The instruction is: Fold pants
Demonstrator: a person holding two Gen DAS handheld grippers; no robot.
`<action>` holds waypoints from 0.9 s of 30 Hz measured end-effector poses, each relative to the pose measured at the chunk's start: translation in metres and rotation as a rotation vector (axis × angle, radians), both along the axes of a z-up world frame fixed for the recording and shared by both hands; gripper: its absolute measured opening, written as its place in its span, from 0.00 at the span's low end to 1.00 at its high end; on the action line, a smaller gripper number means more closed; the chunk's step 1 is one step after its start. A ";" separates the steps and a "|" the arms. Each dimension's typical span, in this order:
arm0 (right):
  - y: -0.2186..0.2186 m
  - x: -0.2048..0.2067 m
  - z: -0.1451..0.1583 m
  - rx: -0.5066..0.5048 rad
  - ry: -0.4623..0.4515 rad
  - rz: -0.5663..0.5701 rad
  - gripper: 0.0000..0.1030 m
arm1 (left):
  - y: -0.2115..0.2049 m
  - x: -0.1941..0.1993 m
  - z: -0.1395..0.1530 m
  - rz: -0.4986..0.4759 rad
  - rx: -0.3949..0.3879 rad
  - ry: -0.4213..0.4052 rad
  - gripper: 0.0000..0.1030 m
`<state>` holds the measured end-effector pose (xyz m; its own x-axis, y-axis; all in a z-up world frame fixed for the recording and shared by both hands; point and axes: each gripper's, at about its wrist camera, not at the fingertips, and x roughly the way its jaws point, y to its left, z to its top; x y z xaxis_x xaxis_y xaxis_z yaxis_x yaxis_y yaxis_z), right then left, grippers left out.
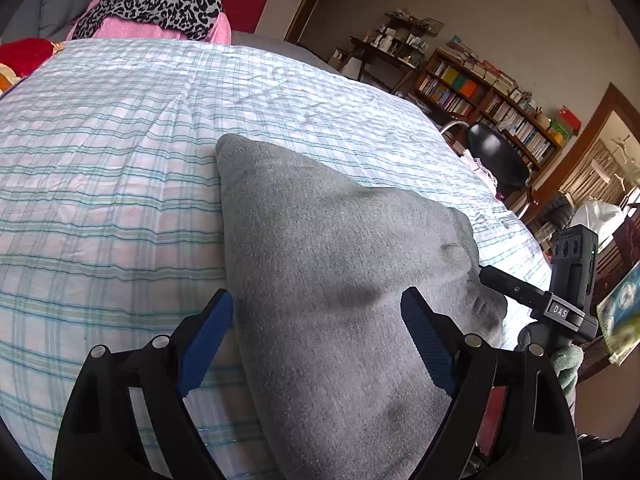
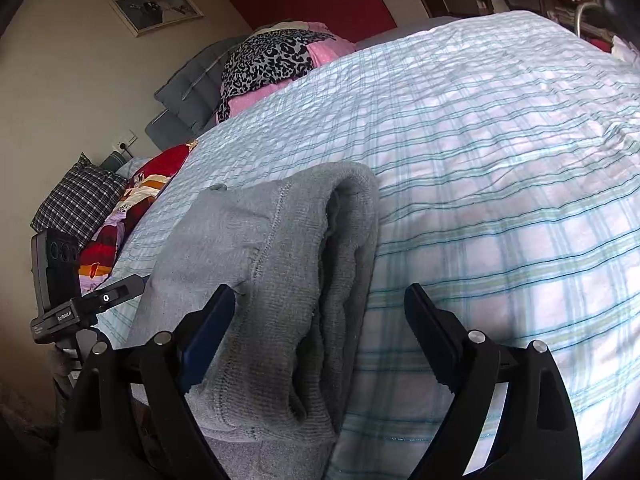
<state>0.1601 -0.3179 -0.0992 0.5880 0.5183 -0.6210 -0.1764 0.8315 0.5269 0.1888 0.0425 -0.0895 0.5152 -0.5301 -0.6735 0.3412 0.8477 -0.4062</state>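
Bedroom background, nothing fancy

The bed's white bedspread with teal and green checks (image 1: 120,168) fills most of both views. A leopard-print cloth (image 1: 156,0) sits on a pink polka-dot pillow (image 2: 256,96) at upper left of the left wrist view. A wooden bookshelf packed with books (image 1: 480,96) runs along the right, a black round chair (image 1: 496,156) below it. In the right wrist view, a framed picture (image 2: 156,8) hangs upper left and a dark checked cushion (image 2: 78,200) sits at far left.

A lived-in home bedroom.
A bed (image 1: 120,152) with a plaid cover filled the frame; pillows (image 2: 188,88) and a framed picture (image 2: 156,9) sat upper left, crowded bookshelves (image 1: 492,108) at right.
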 end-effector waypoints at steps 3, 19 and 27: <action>0.001 0.005 0.000 -0.002 0.004 0.018 0.88 | 0.003 0.014 -0.008 0.009 -0.019 0.069 0.84; 0.022 0.017 -0.006 -0.062 0.016 0.033 0.90 | -0.005 0.033 -0.025 -0.060 -0.088 0.146 0.89; 0.023 0.020 -0.007 -0.037 0.021 0.055 0.72 | -0.019 0.036 -0.023 -0.138 -0.076 0.139 0.83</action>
<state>0.1802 -0.2944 -0.1066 0.5456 0.5261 -0.6523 -0.2113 0.8396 0.5005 0.2247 0.0234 -0.1128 0.3392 -0.6410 -0.6885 0.3878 0.7621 -0.5185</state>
